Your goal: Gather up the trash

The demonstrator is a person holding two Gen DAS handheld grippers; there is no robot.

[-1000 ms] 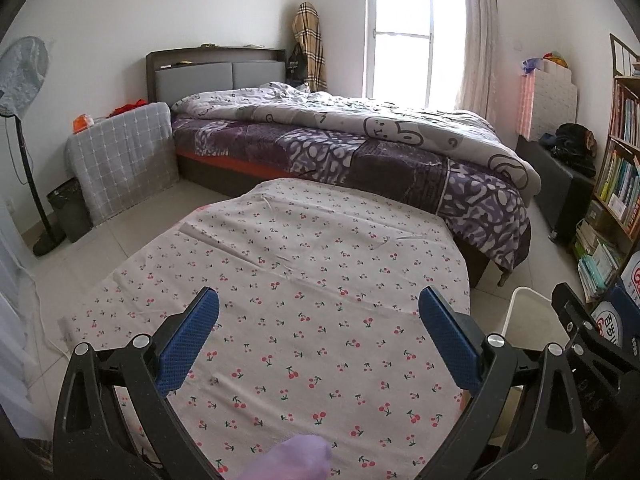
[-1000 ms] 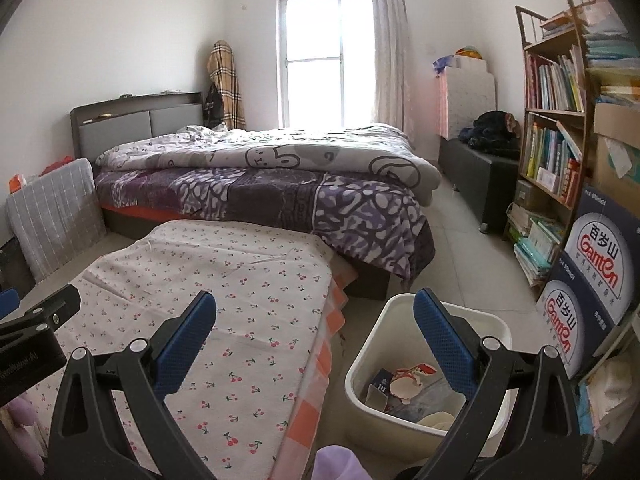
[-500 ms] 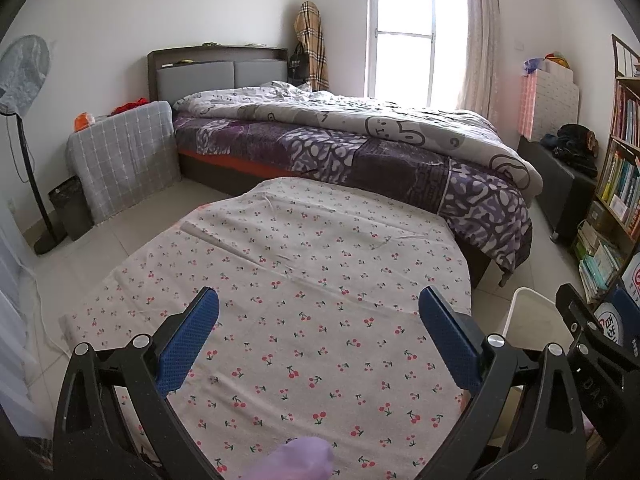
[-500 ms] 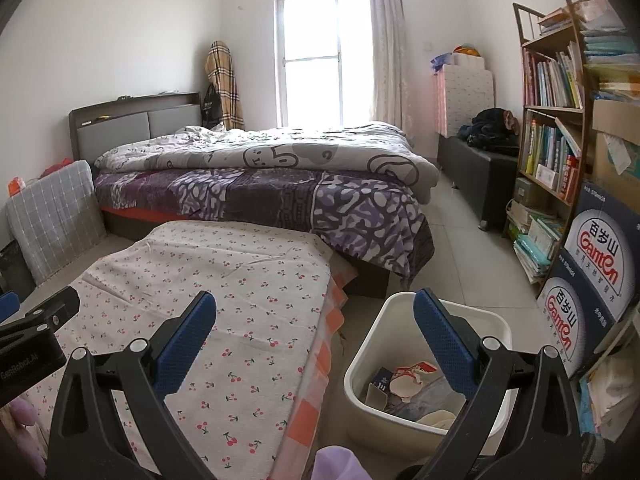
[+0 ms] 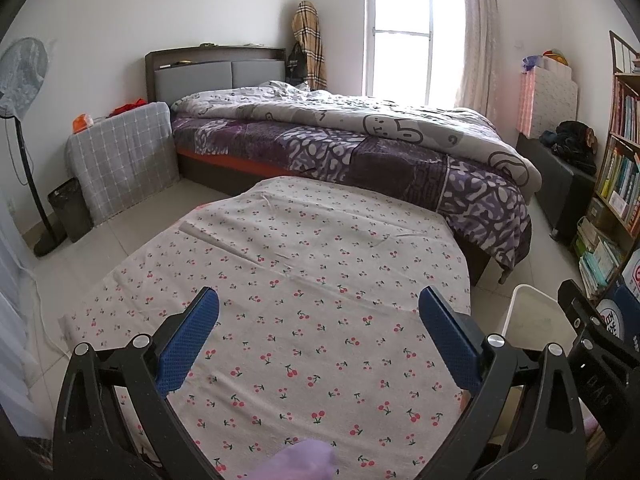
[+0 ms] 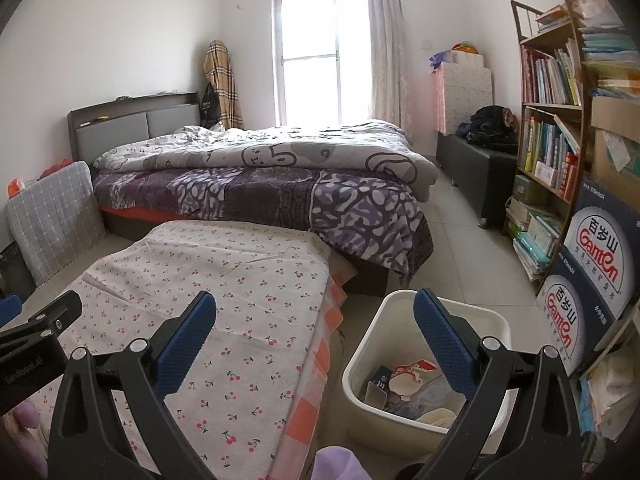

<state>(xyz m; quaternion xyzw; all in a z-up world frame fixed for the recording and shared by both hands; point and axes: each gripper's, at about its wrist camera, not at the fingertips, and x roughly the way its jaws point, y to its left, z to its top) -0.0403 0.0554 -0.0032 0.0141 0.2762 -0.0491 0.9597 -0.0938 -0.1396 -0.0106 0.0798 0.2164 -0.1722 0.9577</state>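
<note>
A: A bedroom with a made-up bed under the window, and nearest us a table under a cherry-print cloth. Is there anything on it?

B: Nothing that I can see. The cloth lies bare between and ahead of the left gripper, whose blue fingers stand spread wide with nothing between them.

A: And the right gripper?

B: It is released too, and empty. Its right finger hangs over the near rim of the white bin, which stands on the floor just beside the table edge. The trash, paper scraps and wrappers by the look of it, lies inside, below and slightly left of that finger.

A: So the collecting seems done. What could go wrong from here?

B: I'd judge the bin to be the risk. It looks light, and the right finger is close to its wall; a careless sideways swing could catch the rim and tip the scraps back onto the floor.

A: And the cloth?

B: It drapes loosely over the table edge, left of that finger. A fingertip dragging low could snag it and pull it askew. The two grippers are also near each other, so they could knock together.
</note>
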